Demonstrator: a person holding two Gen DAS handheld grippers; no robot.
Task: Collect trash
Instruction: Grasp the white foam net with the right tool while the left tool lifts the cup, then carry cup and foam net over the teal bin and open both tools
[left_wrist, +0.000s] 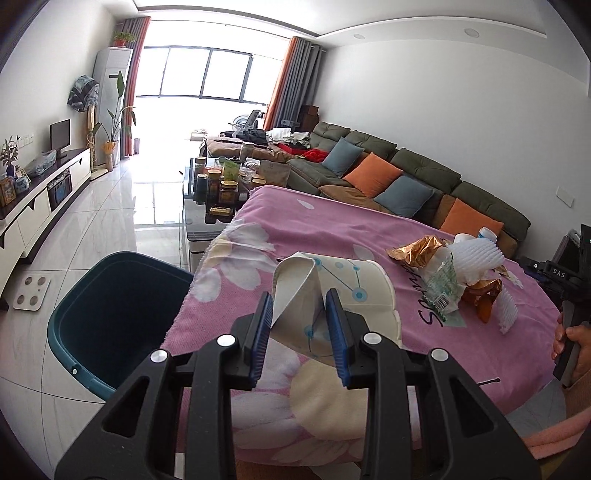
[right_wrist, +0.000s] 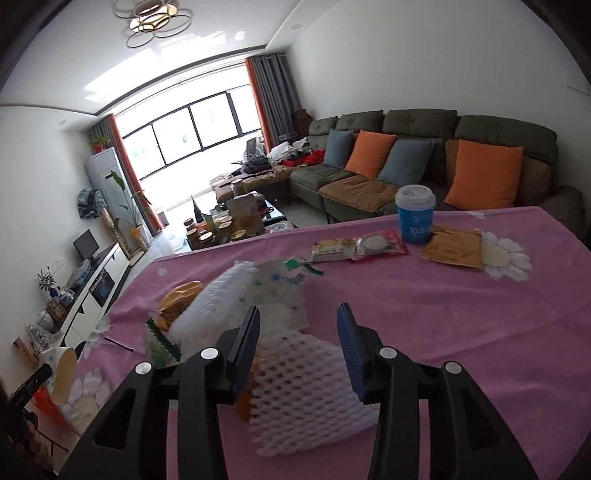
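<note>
My left gripper (left_wrist: 299, 325) is clamping a crushed paper cup (left_wrist: 332, 291), white with a blue dot-and-line print; its blue ribbed fingers (left_wrist: 263, 332) are pressing the flattened wall from both sides. I am holding the cup above the near edge of the tabletop (left_wrist: 332, 221), which is wearing a pink fuzzy cloth with white flowers. A teal bin (left_wrist: 110, 317) is standing on the tiled floor just beside the tabletop's left edge; what shows of its inside is looking bare, though its bottom is in shadow.

My right gripper (right_wrist: 299, 339) is standing with its fingers (right_wrist: 349, 339) parted and gripping nothing. A white foam net (right_wrist: 306, 387) is lying between and below them; I cannot tell whether the left finger is touching it. Beside it, a heap (right_wrist: 236, 299) of foam sleeve, gold foil and clear printed wrapper is sitting on the cloth. Farther back, a blue lidded cup (right_wrist: 415, 214) is standing upright, with a flat brown packet (right_wrist: 454, 247) just beside it and two snack packets (right_wrist: 358, 247) to its left.
</note>
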